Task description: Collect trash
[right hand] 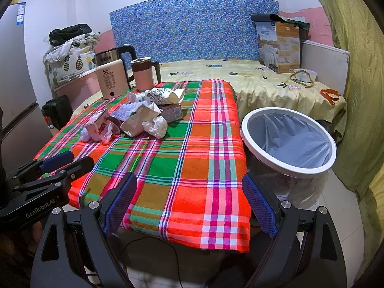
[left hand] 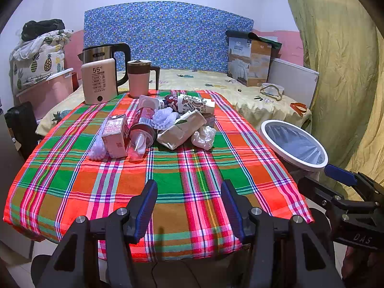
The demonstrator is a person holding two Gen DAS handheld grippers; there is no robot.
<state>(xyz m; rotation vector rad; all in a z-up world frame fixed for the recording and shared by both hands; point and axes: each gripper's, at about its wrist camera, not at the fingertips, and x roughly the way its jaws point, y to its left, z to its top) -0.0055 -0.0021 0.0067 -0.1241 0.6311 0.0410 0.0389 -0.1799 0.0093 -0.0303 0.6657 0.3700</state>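
The trash pile (left hand: pixel 156 127) lies in a heap on the plaid bench (left hand: pixel 168 187), toward its far half, and many pieces cover each other. A pink carton (left hand: pixel 115 134) stands at the left of the heap, with something white (left hand: pixel 97 147) half hidden behind it (I cannot tell what it is). Next to the carton lies a reddish cup (left hand: pixel 142 129), then a beige pouch (left hand: pixel 181 129) and a crumpled white paper (left hand: pixel 204 136). Behind the heap, a printed tube (left hand: pixel 195 104) is partly covered.

The bin (right hand: pixel 288 141) with a white rim stands just beside the right edge of the bench; its lower part is cut off by the right claw (right hand: pixel 189 204).

The left claw (left hand: pixel 189 208) is spread wide over the near edge of the bench, holding nothing and touching nothing. The right claw is also spread wide and empty, well apart from the heap. A kettle (left hand: pixel 105 55) and a pink jug (left hand: pixel 139 76) stand behind the heap.
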